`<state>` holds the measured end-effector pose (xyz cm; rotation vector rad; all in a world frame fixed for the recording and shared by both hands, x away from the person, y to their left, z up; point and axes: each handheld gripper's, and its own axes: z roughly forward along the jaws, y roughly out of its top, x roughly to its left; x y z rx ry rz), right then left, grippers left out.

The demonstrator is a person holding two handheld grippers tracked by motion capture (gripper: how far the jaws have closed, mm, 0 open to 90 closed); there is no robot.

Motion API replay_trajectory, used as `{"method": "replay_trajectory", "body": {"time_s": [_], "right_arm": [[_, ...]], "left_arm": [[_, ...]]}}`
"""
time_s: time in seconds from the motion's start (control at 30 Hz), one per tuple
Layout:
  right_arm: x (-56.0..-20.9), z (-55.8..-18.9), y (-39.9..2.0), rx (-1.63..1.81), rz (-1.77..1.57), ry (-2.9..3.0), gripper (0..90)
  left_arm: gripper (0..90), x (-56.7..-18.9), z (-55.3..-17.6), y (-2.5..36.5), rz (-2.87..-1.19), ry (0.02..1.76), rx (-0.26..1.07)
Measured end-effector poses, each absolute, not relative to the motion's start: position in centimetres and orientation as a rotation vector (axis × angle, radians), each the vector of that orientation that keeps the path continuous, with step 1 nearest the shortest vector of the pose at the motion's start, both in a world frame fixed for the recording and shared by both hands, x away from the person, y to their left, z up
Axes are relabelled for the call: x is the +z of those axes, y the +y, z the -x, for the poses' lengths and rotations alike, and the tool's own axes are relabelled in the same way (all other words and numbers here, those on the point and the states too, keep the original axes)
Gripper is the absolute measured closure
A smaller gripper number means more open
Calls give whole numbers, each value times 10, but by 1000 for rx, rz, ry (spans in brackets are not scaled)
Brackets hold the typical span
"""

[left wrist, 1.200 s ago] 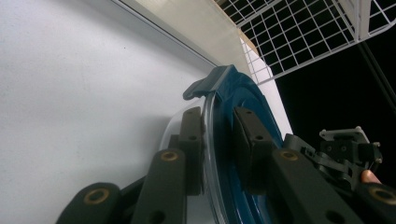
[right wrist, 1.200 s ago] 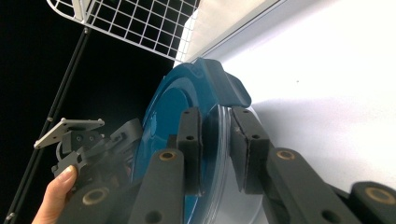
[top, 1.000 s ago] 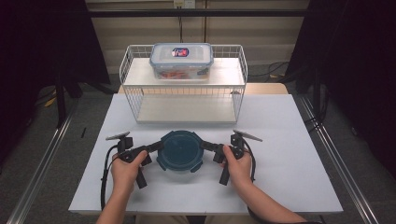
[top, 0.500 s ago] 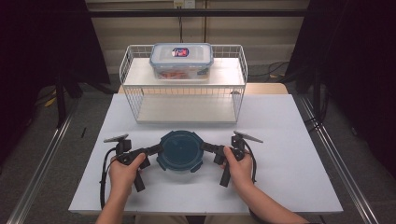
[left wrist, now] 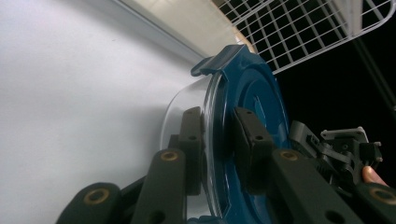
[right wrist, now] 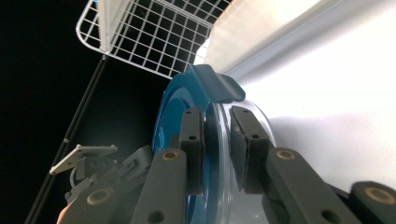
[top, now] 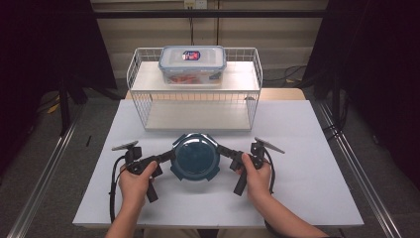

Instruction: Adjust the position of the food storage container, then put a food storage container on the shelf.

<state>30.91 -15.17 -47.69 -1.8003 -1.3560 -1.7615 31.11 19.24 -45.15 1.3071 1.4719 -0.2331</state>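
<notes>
A round clear container with a dark blue clip-on lid (top: 195, 156) stands on the white table (top: 307, 163), near its front. My left gripper (top: 170, 155) grips the container's left edge, and my right gripper (top: 221, 150) grips its right edge. In the left gripper view the jaws (left wrist: 219, 126) straddle the rim, one pad on the clear wall and one on the blue lid (left wrist: 264, 88); they have just been closing a little on it. In the right gripper view the jaws (right wrist: 217, 126) clamp the rim below a lid tab (right wrist: 212, 86).
A white wire rack (top: 194, 106) stands behind the container, at the table's far edge. On its top shelf sits a clear rectangular box (top: 192, 62) with a latched lid and reddish contents. Metal rails run along both sides of the table.
</notes>
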Motion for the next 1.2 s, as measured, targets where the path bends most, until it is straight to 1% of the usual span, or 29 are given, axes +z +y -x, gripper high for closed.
{"method": "replay_trajectory", "body": {"time_s": [0.2, 0.37, 0.6, 0.9, 1.13, 1.2], "right_arm": [[-471, -309, -156, -1796, 1783, -1345, 760], [-464, -306, -154, -1837, 1757, -1335, 760], [-459, -306, -154, -1867, 1756, -1331, 758], [-452, -305, -154, -1894, 1732, -1291, 755], [-446, -306, -156, -1927, 1728, -1280, 755], [-444, -306, -157, -1938, 1724, -1285, 755]], "left_arm": [[748, -445, -311, 190, -1299, 1434, -198], [749, -436, -309, 189, -1245, 1406, -143], [750, -424, -311, 189, -1239, 1372, -140], [754, -403, -314, 187, -1190, 1316, -127], [755, -396, -317, 185, -1196, 1286, -135], [755, -393, -317, 183, -1181, 1300, -133]]}}
